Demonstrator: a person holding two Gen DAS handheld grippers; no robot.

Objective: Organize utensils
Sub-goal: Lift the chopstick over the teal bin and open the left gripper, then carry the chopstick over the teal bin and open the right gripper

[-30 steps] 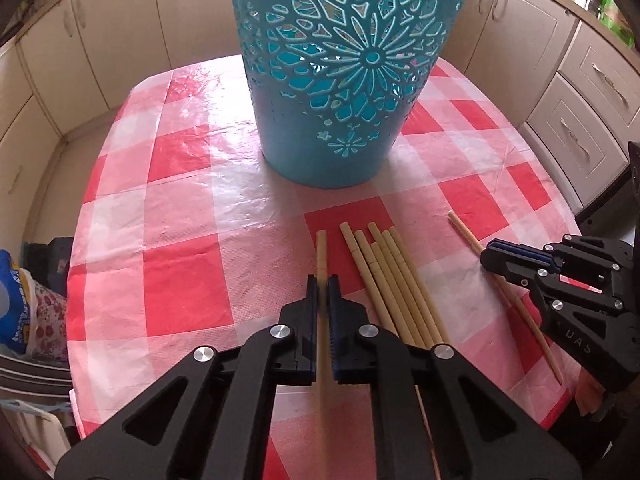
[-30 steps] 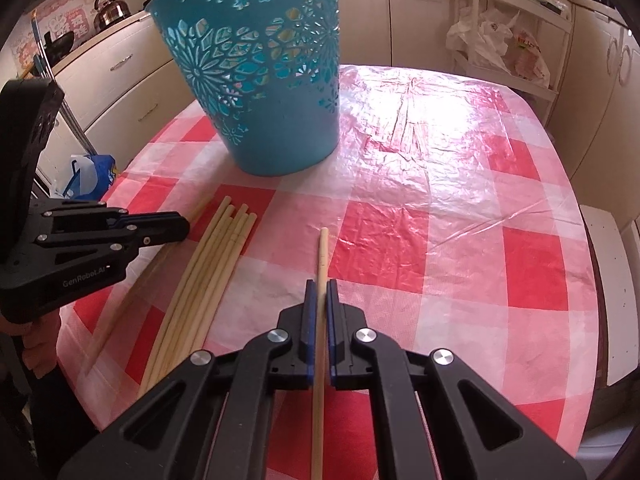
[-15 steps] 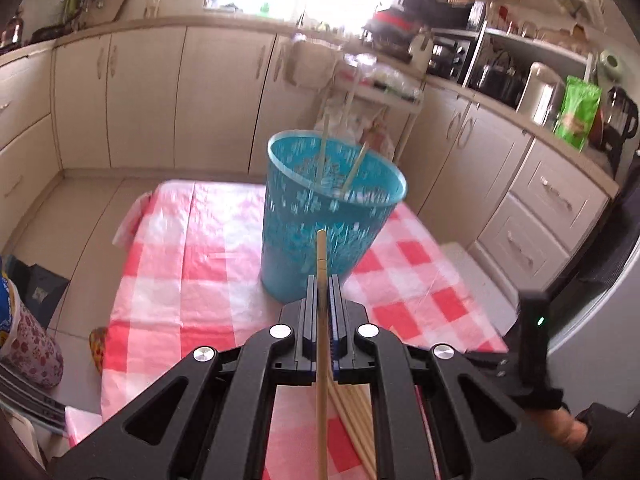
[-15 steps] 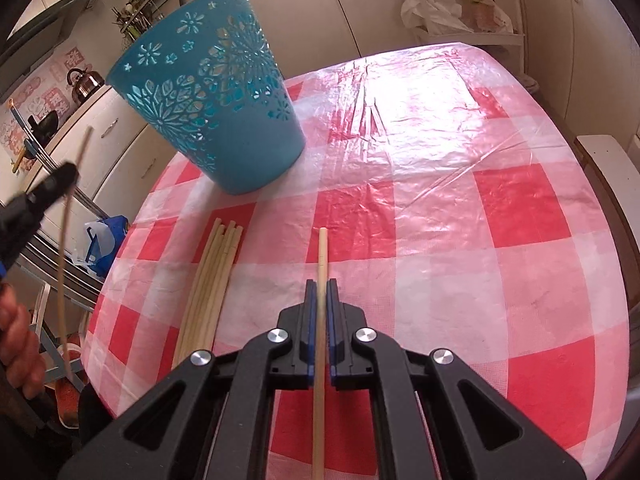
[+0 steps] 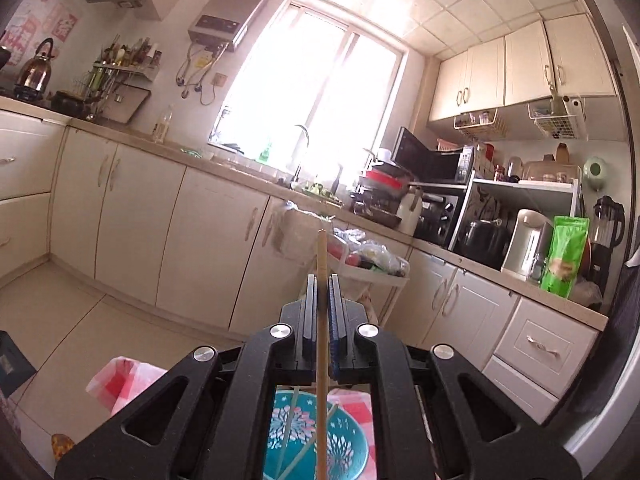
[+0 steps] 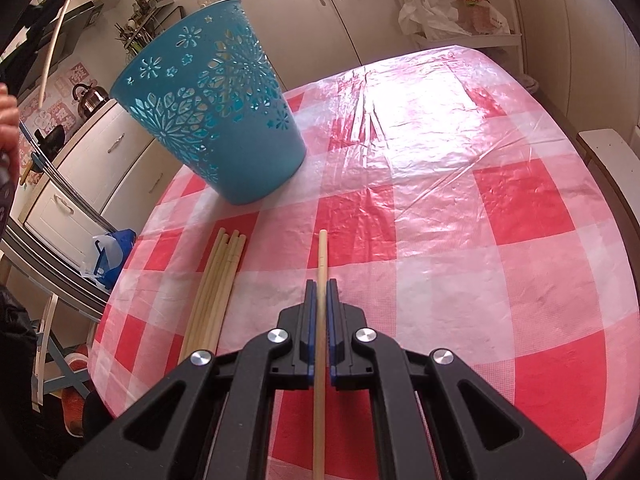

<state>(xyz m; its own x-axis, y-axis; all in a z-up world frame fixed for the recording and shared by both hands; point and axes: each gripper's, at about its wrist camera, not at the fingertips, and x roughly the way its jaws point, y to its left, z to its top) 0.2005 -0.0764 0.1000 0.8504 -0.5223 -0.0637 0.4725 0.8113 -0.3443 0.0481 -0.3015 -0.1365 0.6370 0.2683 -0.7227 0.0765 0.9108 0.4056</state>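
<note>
Left chopstick (image 5: pixel 321 320) is clenched in the left tool (image 5: pixel 321 312), held steep w/ its lower end over the blue basket (image 5: pixel 352 444) below, prob. so it drops straight in. Two sticks already lean inside. Right tool (image 6: pixel 319 312) grips a second chopstick (image 6: pixel 321 264) low over the desk (image 6: pixel 460 208), likely waiting its turn. Spare chopsticks (image 6: pixel 218 280) lie bundled just left of it, near the basket base, handy for later grabs.
</note>
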